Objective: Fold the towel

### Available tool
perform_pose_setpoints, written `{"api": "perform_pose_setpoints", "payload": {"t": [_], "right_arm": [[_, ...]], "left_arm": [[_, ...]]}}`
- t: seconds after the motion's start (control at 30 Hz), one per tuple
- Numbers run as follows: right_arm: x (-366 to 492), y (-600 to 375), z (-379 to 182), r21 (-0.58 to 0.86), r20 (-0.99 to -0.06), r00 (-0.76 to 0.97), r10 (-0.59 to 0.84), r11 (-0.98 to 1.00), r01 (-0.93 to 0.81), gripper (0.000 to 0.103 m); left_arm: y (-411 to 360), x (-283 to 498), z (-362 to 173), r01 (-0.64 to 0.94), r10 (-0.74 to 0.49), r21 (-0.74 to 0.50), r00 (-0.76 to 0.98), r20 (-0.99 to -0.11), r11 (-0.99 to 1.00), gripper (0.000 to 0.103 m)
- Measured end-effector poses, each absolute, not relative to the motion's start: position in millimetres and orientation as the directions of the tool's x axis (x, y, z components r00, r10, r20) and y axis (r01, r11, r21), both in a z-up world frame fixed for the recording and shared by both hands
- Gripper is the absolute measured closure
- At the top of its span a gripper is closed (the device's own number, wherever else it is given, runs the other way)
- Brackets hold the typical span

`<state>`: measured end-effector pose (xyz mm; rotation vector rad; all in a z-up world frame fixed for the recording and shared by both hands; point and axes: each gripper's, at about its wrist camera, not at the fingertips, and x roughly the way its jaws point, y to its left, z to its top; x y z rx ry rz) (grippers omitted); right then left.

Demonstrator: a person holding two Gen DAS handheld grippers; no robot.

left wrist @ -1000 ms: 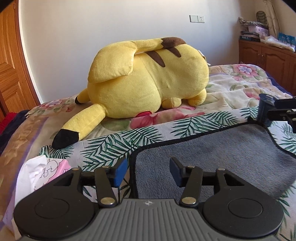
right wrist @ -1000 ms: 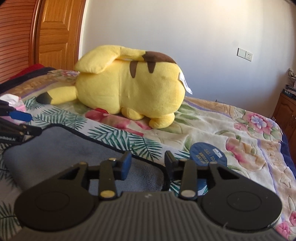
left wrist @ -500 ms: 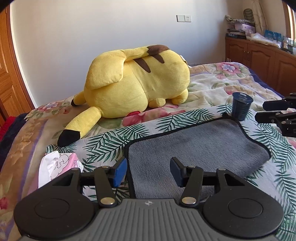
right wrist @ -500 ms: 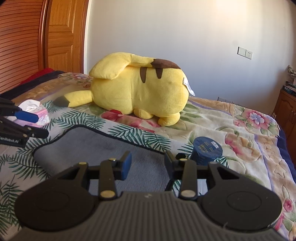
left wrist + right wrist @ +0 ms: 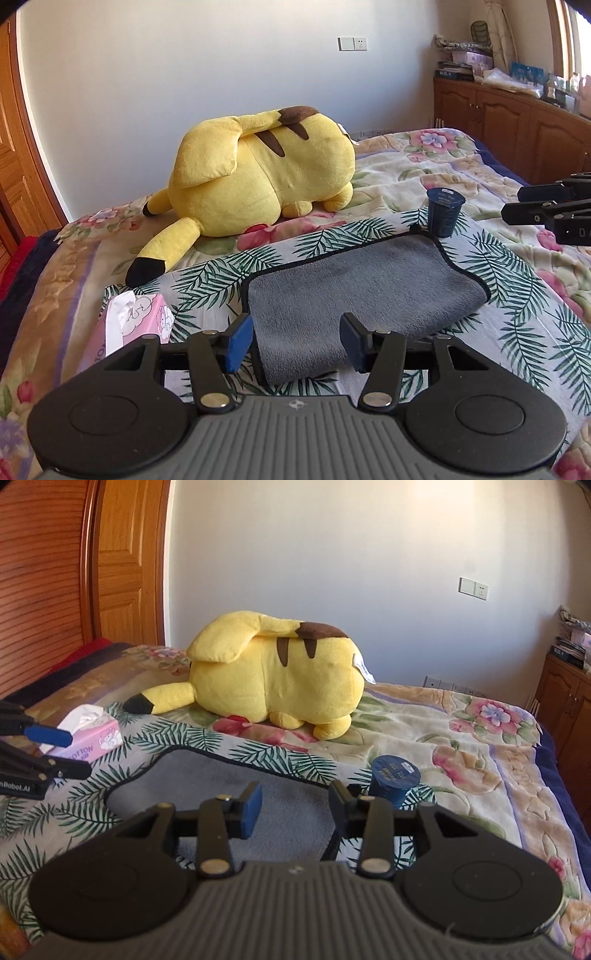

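A grey towel [image 5: 354, 291] with a dark edge lies folded on the palm-leaf sheet of the bed; it also shows in the right wrist view [image 5: 258, 805]. My left gripper [image 5: 295, 341] is open and empty, held above the towel's near left corner. My right gripper [image 5: 293, 808] is open and empty, held above the towel's near right end. The right gripper also shows at the right edge of the left wrist view [image 5: 546, 218], and the left gripper shows at the left edge of the right wrist view [image 5: 37, 753].
A big yellow plush toy [image 5: 258, 181] lies behind the towel. A dark blue cup [image 5: 445, 210] stands at the towel's far right corner. A pink tissue box [image 5: 133, 321] lies left of the towel. Wooden cabinets [image 5: 517, 122] stand at the right.
Both grippers have pulled back and risen away from the towel, so more of the bed, the cup and the tissue box show. The towel lies still and both jaws have stayed open.
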<state>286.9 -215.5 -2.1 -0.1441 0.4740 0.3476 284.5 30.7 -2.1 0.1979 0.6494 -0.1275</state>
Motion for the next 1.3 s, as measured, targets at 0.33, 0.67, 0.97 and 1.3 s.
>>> {"api": "perform_pose_setpoints", "payload": {"t": [0.33, 0.67, 0.97, 1.3], "right_arm": [[257.2, -227.3, 8.2, -0.037, -0.48, 0.83, 0.285, 0.938, -0.344, 0.061], [225.0, -233.5, 33.4, -0.029, -0.464, 0.836, 0.292, 0.939, -0.343, 0.061], [196.0, -242.6, 59.1, -0.014, -0.429, 0.855, 0.293, 0.944, -0.33, 0.06], [167.1, -245.0, 79.6, -0.008, -0.391, 0.869, 0.303, 0.943, -0.332, 0.052]], "left_arm": [[24.8, 247.5, 13.8, 0.186, -0.063, 0.134, 0.778, -0.625, 0.973, 0.067], [14.3, 209.3, 47.0, 0.188, -0.075, 0.128, 0.798, -0.598, 0.974, 0.057], [4.6, 176.1, 78.2, 0.181, -0.088, 0.116, 0.83, -0.55, 0.977, 0.045], [-3.0, 142.7, 102.8, 0.187, -0.102, 0.116, 0.851, -0.516, 0.976, 0.03]]}}
